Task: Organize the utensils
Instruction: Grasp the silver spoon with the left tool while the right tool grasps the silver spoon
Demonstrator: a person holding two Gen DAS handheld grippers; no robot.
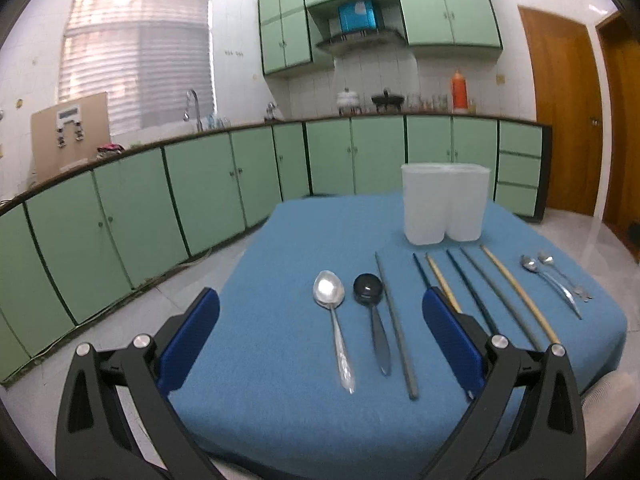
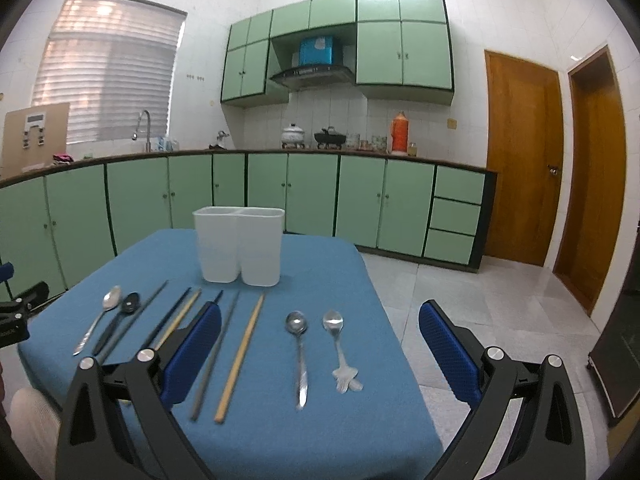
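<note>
A white two-compartment holder (image 1: 445,203) (image 2: 239,245) stands at the far side of a blue-clothed table (image 1: 280,360) (image 2: 320,280). In a row before it lie a silver spoon (image 1: 334,320) (image 2: 98,318), a black spoon (image 1: 372,312) (image 2: 118,322), several dark and wooden chopsticks (image 1: 396,328) (image 2: 240,356), and two more silver spoons (image 1: 552,284) (image 2: 300,356). My left gripper (image 1: 320,320) is open above the near left of the row. My right gripper (image 2: 320,344) is open above the two right spoons. Both are empty.
Green kitchen cabinets (image 2: 280,196) and a counter with a sink tap (image 2: 144,128) run behind the table. Two wooden doors (image 2: 520,160) stand at the right. Tiled floor (image 2: 500,320) surrounds the table. The left gripper's body (image 2: 16,312) shows at the left edge.
</note>
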